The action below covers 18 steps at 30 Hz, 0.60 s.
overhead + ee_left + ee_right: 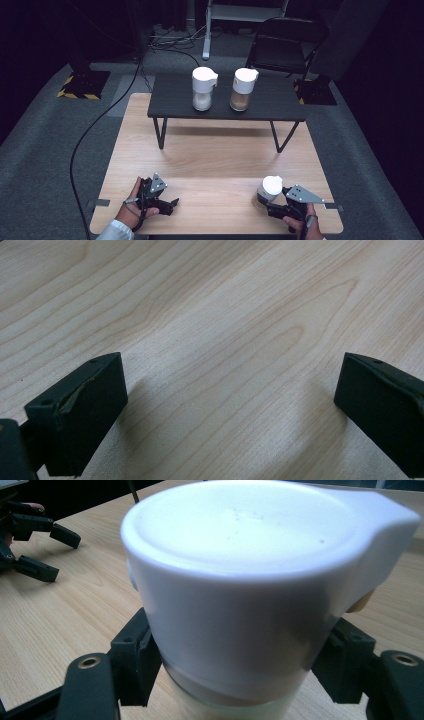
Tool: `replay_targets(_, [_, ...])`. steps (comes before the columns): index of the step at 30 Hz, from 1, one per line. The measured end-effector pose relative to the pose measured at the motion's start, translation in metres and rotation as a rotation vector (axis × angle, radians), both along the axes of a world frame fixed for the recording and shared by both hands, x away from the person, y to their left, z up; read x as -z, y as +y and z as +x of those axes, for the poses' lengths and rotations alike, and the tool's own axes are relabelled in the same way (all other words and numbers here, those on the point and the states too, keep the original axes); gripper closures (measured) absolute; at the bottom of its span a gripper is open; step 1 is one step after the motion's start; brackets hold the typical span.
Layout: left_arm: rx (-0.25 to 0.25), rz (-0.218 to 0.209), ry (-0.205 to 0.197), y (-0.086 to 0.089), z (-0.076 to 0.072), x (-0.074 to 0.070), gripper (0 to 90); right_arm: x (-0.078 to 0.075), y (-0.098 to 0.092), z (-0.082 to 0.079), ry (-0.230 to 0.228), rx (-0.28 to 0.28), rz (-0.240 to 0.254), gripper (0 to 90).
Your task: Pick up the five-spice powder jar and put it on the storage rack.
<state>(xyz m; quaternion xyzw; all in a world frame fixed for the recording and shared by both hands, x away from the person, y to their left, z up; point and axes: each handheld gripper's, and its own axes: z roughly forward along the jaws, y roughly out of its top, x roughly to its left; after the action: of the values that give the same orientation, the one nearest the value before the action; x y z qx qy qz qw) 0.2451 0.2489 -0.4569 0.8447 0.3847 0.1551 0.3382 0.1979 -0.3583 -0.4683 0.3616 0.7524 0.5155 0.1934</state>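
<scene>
Right claw [266, 202] clamped on white-lidded jar [267, 192] w/ left claw [172, 204] wide open, empty, over wooden table [215, 165].

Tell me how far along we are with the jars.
Done: two jars, one with white contents and one with brown, stand on the black shelf. In hand: the right gripper is shut on a third jar that stands on the wooden table. The left gripper rests open there. Left: probably lifting this jar to the shelf.
</scene>
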Motion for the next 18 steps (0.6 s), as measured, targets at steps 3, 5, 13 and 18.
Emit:
replay_targets(3, [0.0,0.0,0.0,0.0,0.0,0.0,0.5,-0.002,0.002,-0.001,-0.011,-0.002,-0.022,29.8])
replay_targets(5, [0.001,0.0,0.0,0.0,0.0,0.0,0.5,-0.003,0.002,-0.001,-0.014,-0.001,-0.017,29.8])
replay_targets(13, [0.001,0.001,0.0,0.0,0.0,0.0,0.5,-0.011,0.001,-0.002,-0.041,0.009,-0.006,29.8])
replay_targets(18, [0.0,0.0,0.0,0.0,0.0,0.0,0.4,-0.017,0.0,-0.002,-0.054,0.032,0.008,29.8])
